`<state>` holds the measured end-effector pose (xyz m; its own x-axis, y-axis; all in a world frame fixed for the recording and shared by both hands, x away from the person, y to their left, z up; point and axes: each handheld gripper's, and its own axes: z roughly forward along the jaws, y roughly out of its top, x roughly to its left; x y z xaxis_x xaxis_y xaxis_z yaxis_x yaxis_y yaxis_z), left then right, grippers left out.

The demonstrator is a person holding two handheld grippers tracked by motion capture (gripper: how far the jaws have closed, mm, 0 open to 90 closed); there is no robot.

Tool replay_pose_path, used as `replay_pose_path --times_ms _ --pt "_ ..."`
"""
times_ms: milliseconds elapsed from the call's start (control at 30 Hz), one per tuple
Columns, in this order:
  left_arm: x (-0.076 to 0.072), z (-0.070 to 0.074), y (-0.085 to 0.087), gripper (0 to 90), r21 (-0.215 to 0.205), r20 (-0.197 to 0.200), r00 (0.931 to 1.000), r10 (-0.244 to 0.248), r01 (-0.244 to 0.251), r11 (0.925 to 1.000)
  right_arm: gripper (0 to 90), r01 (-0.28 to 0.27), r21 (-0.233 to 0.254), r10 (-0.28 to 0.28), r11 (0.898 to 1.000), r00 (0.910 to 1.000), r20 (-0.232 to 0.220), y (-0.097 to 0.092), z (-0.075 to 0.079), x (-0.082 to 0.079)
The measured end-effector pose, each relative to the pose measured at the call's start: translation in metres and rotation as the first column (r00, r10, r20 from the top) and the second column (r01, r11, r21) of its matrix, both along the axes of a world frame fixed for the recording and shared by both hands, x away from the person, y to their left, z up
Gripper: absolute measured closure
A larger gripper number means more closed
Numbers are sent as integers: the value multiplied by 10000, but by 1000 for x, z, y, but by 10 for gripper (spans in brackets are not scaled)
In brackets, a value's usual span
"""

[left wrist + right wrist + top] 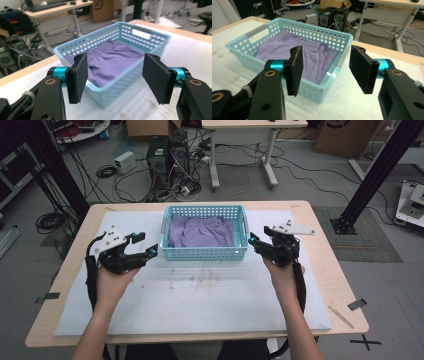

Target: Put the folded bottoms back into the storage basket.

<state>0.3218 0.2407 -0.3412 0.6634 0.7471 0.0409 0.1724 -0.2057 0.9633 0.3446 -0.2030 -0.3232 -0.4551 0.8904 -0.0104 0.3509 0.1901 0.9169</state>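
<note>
- Flanking the blue basket [204, 251] near the desk's far edge: left gripper [145, 245] and right gripper [259, 240], both spread, pinching nothing.
- Lying inside the basket: purple cloth [201, 231].

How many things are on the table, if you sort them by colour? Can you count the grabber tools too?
Light blue, the plastic basket with holes: 1
Purple, the crumpled cloth inside the basket: 1
White, the foam mat covering the tabletop: 1
Black, the left gripper and the right gripper, both with jaws open: 2
Total: 5
</note>
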Motion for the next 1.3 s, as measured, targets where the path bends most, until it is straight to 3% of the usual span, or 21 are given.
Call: replay_pose_path --times_ms 233,300,467,767,1300 --pt "-42 -19 0 345 -19 100 9985 -533 534 9986 411 -474 122 472 9988 9987 168 -2 -13 -34" --pt "-49 -24 -1 333 62 99 9978 -651 650 9979 393 -691 65 690 9976 9975 132 1 -19 -41" --pt "-62 -34 1 325 -199 159 9970 -759 762 9969 366 -945 56 945 9955 9955 -26 9 -36 -54" --pt "-65 -45 5 295 -282 19 9969 -787 787 9965 334 -1082 408 1082 9933 9941 42 6 -57 -67" --pt "-71 -52 6 289 -193 -11 9971 -767 766 9969 316 -1043 497 1033 9933 9944 210 -13 -54 -77"
